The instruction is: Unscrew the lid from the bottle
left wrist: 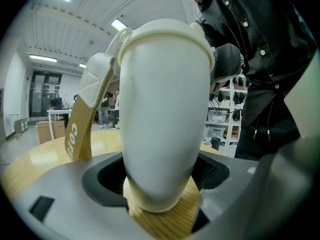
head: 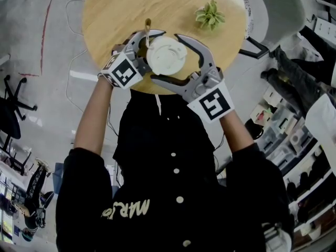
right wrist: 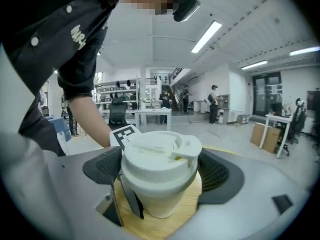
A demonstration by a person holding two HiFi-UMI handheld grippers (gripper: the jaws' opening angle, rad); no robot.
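A white bottle [head: 165,55] with a white flip-top lid [right wrist: 160,151] stands upright on the round wooden table [head: 115,9], near its front edge. My left gripper [head: 148,54] comes in from the left and is shut on the bottle's body [left wrist: 165,109]; the dark pads [left wrist: 102,176] press its lower part. My right gripper [head: 169,58] reaches in from the right at lid height. Its jaws stand wide around the lid, with a small gap showing on each side. A tan strap [left wrist: 80,129] hangs from the bottle's top.
A small green plant [head: 210,14] sits on the table at the back right. The table's front edge lies just under both grippers. On the floor, a black office chair [head: 10,104] stands at the left and a grey chair [head: 283,9] at the upper right.
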